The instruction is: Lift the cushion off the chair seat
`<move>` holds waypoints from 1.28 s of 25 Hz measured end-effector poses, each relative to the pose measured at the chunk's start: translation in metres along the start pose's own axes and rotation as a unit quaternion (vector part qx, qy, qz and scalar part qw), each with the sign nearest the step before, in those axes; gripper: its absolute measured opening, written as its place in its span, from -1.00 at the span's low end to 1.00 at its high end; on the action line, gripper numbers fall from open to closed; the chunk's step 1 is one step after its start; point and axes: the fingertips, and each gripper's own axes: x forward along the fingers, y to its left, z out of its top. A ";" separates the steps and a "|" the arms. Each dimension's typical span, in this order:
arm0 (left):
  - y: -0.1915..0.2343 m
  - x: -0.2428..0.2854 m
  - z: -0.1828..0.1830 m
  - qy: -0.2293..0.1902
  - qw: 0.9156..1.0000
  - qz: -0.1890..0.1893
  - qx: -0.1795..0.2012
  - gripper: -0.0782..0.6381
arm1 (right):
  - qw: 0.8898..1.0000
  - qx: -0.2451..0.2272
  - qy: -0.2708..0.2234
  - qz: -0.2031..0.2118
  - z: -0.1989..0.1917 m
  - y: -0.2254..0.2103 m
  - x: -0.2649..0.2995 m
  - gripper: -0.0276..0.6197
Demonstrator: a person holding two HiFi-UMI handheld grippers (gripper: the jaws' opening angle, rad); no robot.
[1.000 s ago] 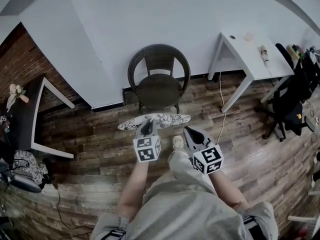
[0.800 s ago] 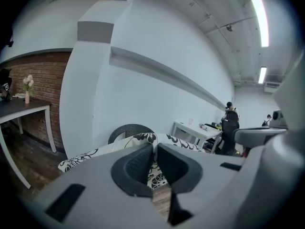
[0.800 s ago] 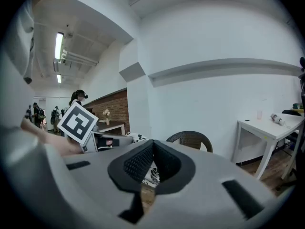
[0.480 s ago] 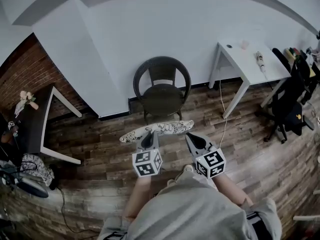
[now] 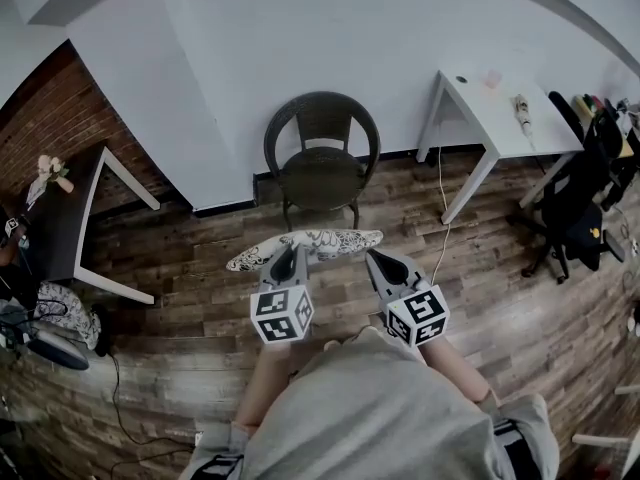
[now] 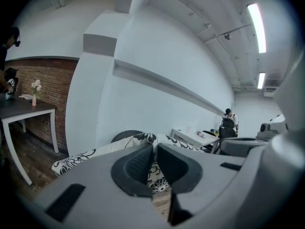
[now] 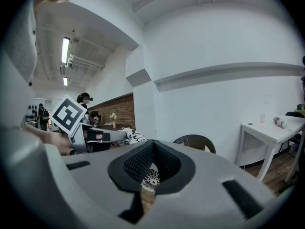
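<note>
The black-and-white flowered cushion (image 5: 305, 246) hangs flat in the air in front of the dark wicker chair (image 5: 322, 168), whose seat is bare. My left gripper (image 5: 288, 260) is shut on the cushion's near edge toward its left half. My right gripper (image 5: 374, 260) is shut on its right end. In the left gripper view the cushion (image 6: 90, 155) spreads out left of my closed left gripper (image 6: 153, 159), with the chair (image 6: 125, 134) behind it. In the right gripper view the cushion's flower print (image 7: 152, 178) shows in the gap under my right gripper (image 7: 153, 147).
A white table (image 5: 500, 103) stands right of the chair, with a cable (image 5: 441, 208) trailing to the wooden floor. A black office chair (image 5: 580, 208) is at far right. A dark table (image 5: 62, 218) with flowers (image 5: 50, 168) stands by the brick wall at left.
Both grippers have carried the cushion up and back from the chair toward the person. The shoe seen earlier between the grippers is now hidden.
</note>
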 end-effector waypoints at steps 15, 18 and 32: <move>0.006 0.015 0.008 -0.008 1.000 0.001 -0.005 -0.70 | 1.000 -0.008 0.007 -0.013 0.000 -0.014 0.019 -0.91; 0.010 0.019 0.008 -0.006 1.000 0.002 -0.003 -0.70 | 1.000 -0.006 0.007 -0.016 -0.002 -0.016 0.024 -0.91; 0.024 0.032 0.009 -0.002 1.000 0.003 0.000 -0.70 | 1.000 0.000 0.011 -0.023 -0.006 -0.023 0.043 -0.91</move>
